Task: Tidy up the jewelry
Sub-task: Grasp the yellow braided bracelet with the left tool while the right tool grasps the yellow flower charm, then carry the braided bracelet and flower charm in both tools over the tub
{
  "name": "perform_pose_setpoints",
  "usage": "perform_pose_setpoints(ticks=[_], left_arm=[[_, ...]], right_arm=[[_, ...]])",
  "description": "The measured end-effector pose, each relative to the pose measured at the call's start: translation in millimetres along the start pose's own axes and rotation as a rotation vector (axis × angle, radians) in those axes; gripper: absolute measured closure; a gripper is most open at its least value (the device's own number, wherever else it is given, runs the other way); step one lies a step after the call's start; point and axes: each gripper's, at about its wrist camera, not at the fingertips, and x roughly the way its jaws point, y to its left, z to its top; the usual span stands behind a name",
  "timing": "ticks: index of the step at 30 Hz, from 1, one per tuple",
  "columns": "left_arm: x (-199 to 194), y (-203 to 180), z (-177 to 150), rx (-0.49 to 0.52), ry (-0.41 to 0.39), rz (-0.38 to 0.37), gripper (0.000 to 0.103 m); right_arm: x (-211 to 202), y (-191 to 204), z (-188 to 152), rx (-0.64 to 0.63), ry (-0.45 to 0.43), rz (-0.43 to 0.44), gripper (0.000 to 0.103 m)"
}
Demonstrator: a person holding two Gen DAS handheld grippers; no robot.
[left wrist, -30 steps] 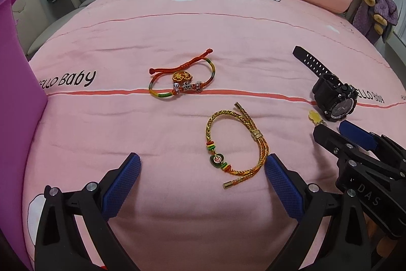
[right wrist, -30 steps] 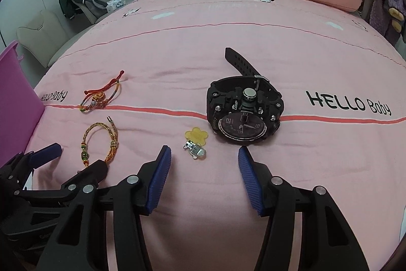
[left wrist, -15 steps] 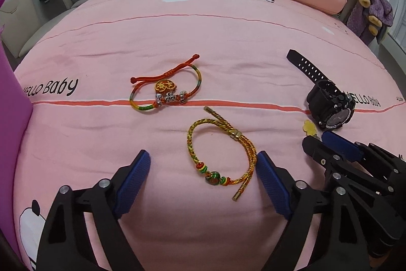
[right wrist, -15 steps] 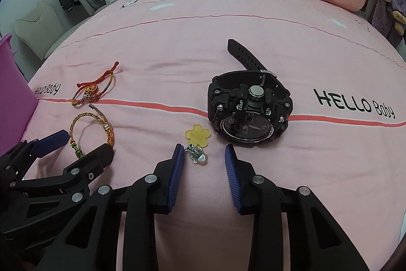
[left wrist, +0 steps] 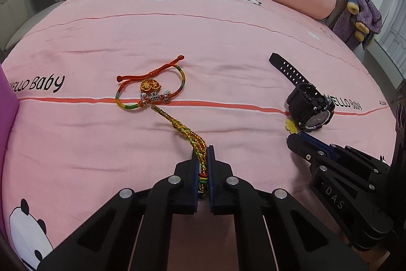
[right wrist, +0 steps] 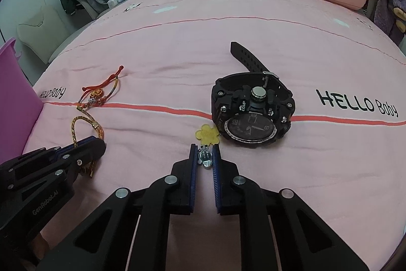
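Two grippers work low over a pink bedspread. In the left wrist view, the left gripper has just closed its jaws and is clamped on the gold braided bracelet, whose cord bunches between the blue pads and trails away toward the red cord bracelet, its far tip almost touching that bracelet. The black watch lies well to the right, near the right gripper.

In the right wrist view, the right gripper has just been closing; its pads pinch the metal clip of the yellow flower hair clip, just beside the watch. The left gripper sits far left on the gold bracelet.
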Motion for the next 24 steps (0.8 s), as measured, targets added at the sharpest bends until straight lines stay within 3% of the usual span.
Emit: perform_pose_setpoints(ticks=[18, 24], left_arm=[[-66, 0, -65, 0.012, 0.125, -0.040, 0.097], [-104, 7, -79, 0.012, 0.114, -0.042, 0.097]], right_arm=[[-76, 11, -66, 0.139, 0.045, 0.066, 0.092], [-108, 27, -83, 0.157, 0.035, 0.081, 0.092]])
